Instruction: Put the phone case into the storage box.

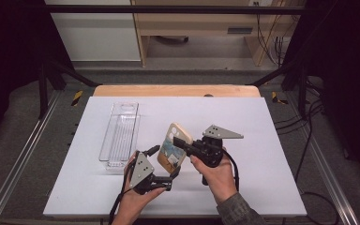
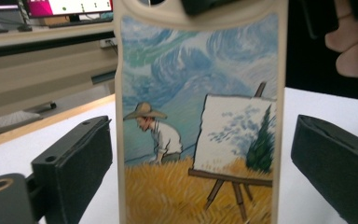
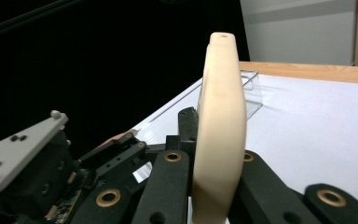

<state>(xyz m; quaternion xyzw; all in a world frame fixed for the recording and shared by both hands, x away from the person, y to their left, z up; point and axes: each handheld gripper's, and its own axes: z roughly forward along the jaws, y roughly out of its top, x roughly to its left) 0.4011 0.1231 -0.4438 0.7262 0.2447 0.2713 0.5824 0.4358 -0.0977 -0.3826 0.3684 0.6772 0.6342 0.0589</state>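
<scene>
A cream phone case [image 1: 172,146] with a painted scene of a man in a straw hat and an easel stands upright above the white table. My right gripper [image 1: 181,142] is shut on its upper part, one jaw on each face; in the right gripper view the case's cream edge [image 3: 221,116] rises between the jaws [image 3: 216,161]. My left gripper [image 1: 164,162] is open around the lower part. In the left gripper view the painted back [image 2: 191,116] sits between the two black pads [image 2: 77,163], with a thin gap at each side.
A clear plastic tray [image 1: 120,135] lies lengthwise on the left of the white table top [image 1: 272,140], also seen behind the case as the clear tray [image 3: 254,86]. Metal rails run along both sides, and a wooden edge lies at the far end.
</scene>
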